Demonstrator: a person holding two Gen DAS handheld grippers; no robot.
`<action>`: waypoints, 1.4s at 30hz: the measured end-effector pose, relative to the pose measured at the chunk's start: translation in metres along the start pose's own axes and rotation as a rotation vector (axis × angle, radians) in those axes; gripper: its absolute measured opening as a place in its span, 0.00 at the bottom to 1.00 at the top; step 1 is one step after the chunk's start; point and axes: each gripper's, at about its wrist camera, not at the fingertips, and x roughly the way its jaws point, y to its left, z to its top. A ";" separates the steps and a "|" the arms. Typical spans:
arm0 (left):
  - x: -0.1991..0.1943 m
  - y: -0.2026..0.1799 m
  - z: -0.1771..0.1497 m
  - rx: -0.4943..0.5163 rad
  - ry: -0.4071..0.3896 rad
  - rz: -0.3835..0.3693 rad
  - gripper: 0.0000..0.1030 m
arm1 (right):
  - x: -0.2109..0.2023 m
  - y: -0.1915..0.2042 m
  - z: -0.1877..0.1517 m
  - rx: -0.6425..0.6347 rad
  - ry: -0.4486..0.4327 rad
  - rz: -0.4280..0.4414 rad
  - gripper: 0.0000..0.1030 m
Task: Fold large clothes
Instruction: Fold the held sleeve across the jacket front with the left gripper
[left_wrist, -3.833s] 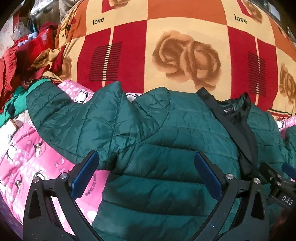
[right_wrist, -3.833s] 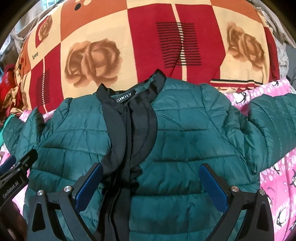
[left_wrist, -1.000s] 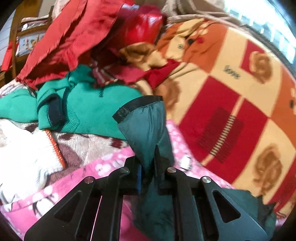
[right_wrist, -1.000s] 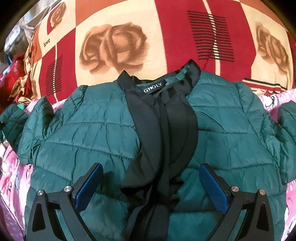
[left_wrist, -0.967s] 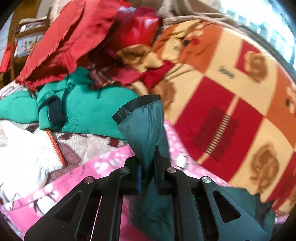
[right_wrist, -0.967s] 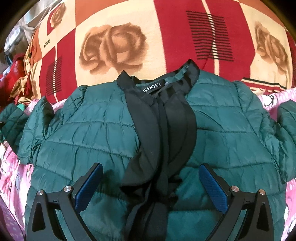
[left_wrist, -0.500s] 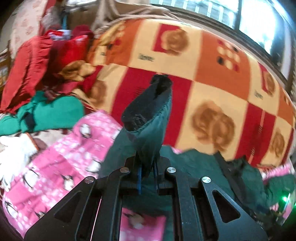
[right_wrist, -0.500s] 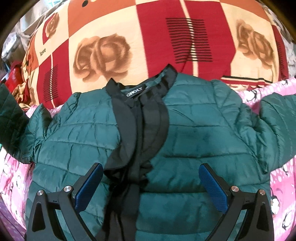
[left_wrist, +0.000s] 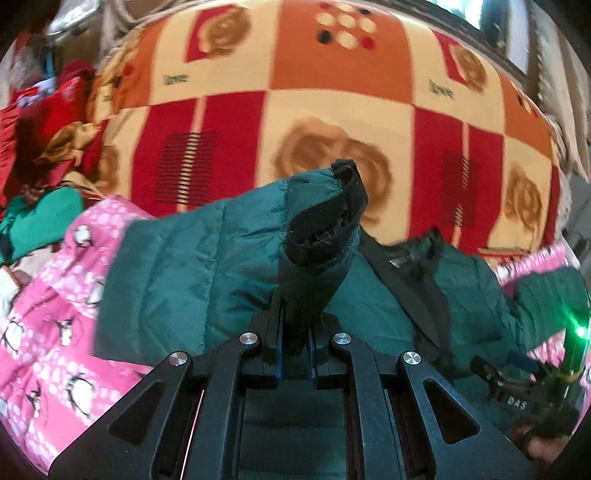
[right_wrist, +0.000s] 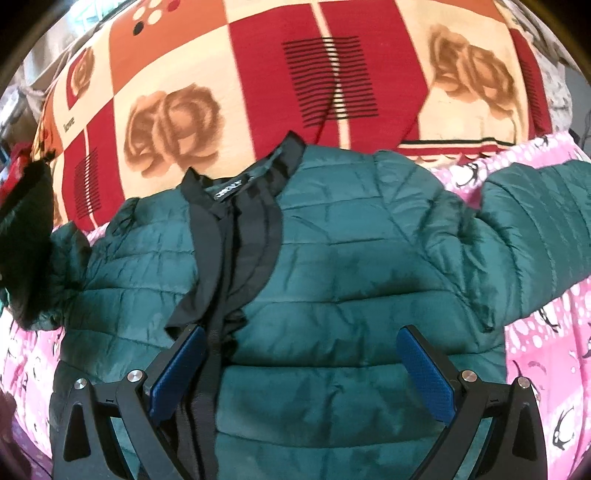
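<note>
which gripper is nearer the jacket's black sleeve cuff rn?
Left. The left gripper is shut on the sleeve just below the cuff; the right gripper hovers open over the jacket front, apart from it.

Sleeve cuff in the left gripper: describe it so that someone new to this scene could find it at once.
A green quilted jacket lies front-up on a pink penguin sheet, below a red and orange rose blanket. Its one sleeve is lifted, and the left gripper is shut on the sleeve cuff. Black binding rims its opening; the other sleeve lies flat.
</note>
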 end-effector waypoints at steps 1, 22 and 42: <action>0.002 -0.007 -0.002 0.009 0.004 -0.006 0.08 | 0.000 -0.004 0.000 0.005 0.001 -0.003 1.00; 0.067 -0.125 -0.047 0.133 0.168 -0.109 0.08 | -0.001 -0.064 0.000 0.033 0.018 -0.088 1.00; -0.010 -0.098 -0.038 0.152 0.119 -0.188 0.65 | -0.019 -0.058 0.004 0.100 0.010 0.030 1.00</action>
